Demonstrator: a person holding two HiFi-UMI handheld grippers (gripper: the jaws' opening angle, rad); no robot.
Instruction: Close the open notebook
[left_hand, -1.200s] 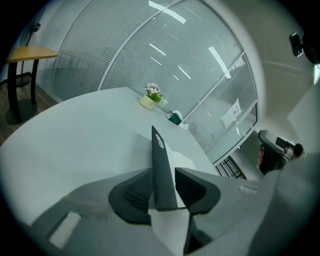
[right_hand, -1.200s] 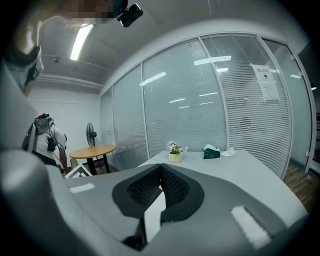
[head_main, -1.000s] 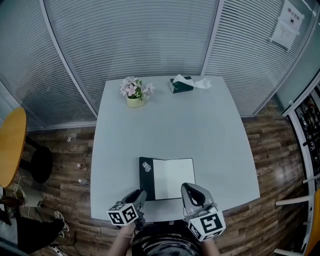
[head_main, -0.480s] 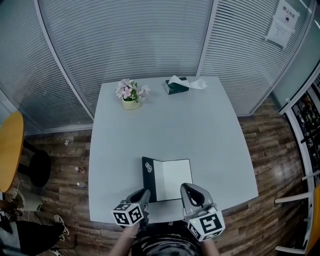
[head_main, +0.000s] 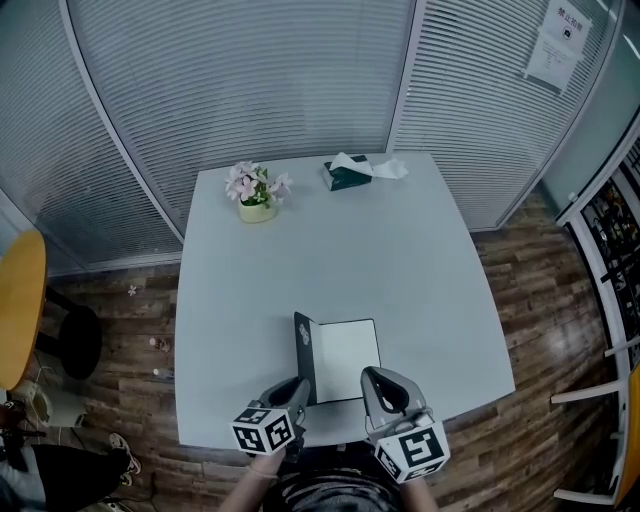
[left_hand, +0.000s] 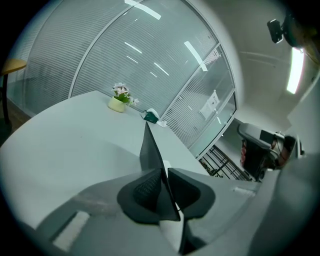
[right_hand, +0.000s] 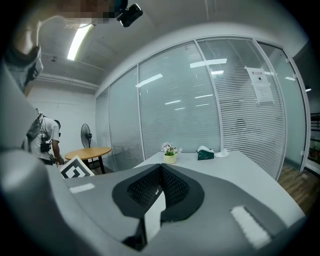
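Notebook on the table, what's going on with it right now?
The person's left gripper has just been closing its jaws on the dark cover of the notebook, and the cover now stands almost upright. The right gripper sits by the notebook's near right corner, jaws together with nothing between them. The notebook isn't closed yet.

The left gripper (head_main: 297, 388) points slightly downward; its jaws have just been closing and now pinch the notebook cover (left_hand: 149, 150), which stands upright between them. The right gripper (head_main: 377, 378) sits just beside it, jaws together and empty.
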